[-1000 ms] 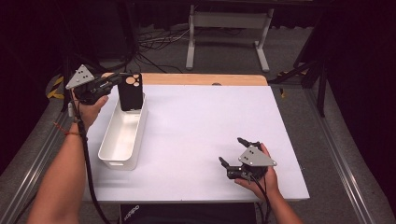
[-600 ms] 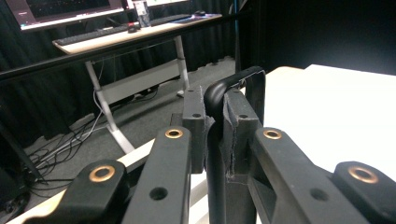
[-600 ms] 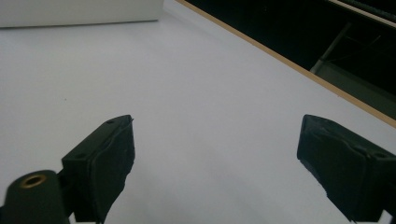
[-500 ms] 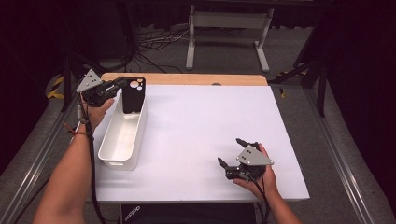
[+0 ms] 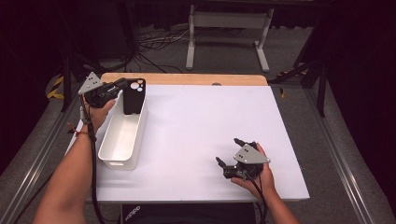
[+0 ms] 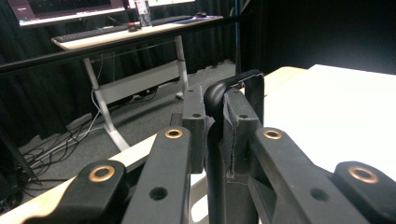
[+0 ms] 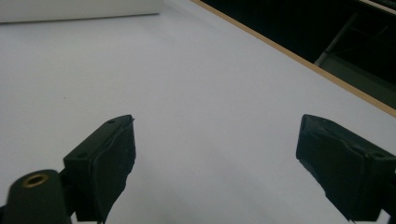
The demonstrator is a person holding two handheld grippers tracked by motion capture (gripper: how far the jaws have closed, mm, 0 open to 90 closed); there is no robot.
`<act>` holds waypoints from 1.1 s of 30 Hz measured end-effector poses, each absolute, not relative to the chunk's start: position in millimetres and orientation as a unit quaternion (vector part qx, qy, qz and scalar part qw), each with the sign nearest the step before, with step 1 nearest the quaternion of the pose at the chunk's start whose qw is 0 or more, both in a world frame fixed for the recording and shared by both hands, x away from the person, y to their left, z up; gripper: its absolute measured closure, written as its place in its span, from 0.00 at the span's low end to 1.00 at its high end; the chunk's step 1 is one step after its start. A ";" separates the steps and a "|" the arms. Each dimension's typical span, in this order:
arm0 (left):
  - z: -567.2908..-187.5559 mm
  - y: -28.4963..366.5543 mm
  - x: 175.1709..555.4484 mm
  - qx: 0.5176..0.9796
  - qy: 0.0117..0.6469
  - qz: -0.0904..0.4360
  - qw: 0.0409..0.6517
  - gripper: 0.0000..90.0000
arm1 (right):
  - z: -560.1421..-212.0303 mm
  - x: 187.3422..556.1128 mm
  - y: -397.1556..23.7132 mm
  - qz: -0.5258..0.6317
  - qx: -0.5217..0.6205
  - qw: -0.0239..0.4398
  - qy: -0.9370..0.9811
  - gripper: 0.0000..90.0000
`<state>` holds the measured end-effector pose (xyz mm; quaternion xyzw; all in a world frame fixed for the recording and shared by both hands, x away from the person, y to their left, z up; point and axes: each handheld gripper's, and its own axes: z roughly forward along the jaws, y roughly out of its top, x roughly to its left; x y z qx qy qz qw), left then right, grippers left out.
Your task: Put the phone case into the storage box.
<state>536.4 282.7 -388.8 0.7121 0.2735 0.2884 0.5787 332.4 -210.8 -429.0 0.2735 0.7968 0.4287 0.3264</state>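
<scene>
A: What's the biggest thing here?

B: The table (image 5: 201, 140), white on top with a wooden strip along its far edge. The floor past it holds cables and a grey stand.

A: And on the table?

B: A long white bin (image 5: 122, 137) at the left side, running away from the person. Its inside looks bare, though the near end is hard to read from the high view.

A: Where's the phone case?

B: The case (image 5: 133, 95) is black, with round camera cut-outs at its top. It stands upright over the far end of the bin, lower edge down inside the bin's walls. I can't tell whether it touches the bottom.

A: Who holds it?

B: The left gripper (image 5: 122, 87). Its jaws are clenched on the case's edge. In the left gripper view the two pads (image 6: 194, 126) press from both sides on the thin black rim of the case (image 6: 233, 84), which curves up past them.

A: And the other hand?

B: The right gripper (image 5: 229, 153) rests on the table near the front right, well apart from the bin. Its jaws stand wide and released, nothing between them. The right gripper view shows both pads (image 7: 114, 149) apart over bare white table (image 7: 201, 93).
</scene>
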 end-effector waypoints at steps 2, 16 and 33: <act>-390.4 284.8 537.1 0.709 0.273 0.287 0.583 0.91 | -429.2 332.9 -210.5 0.427 0.274 0.327 0.798 0.15; -399.7 286.9 538.8 0.717 0.279 0.277 0.575 0.86 | -429.4 334.5 -210.6 0.429 0.275 0.325 0.797 0.15; -410.4 283.4 545.1 0.758 0.287 0.308 0.498 0.72 | -428.9 334.1 -212.0 0.431 0.273 0.322 0.797 0.15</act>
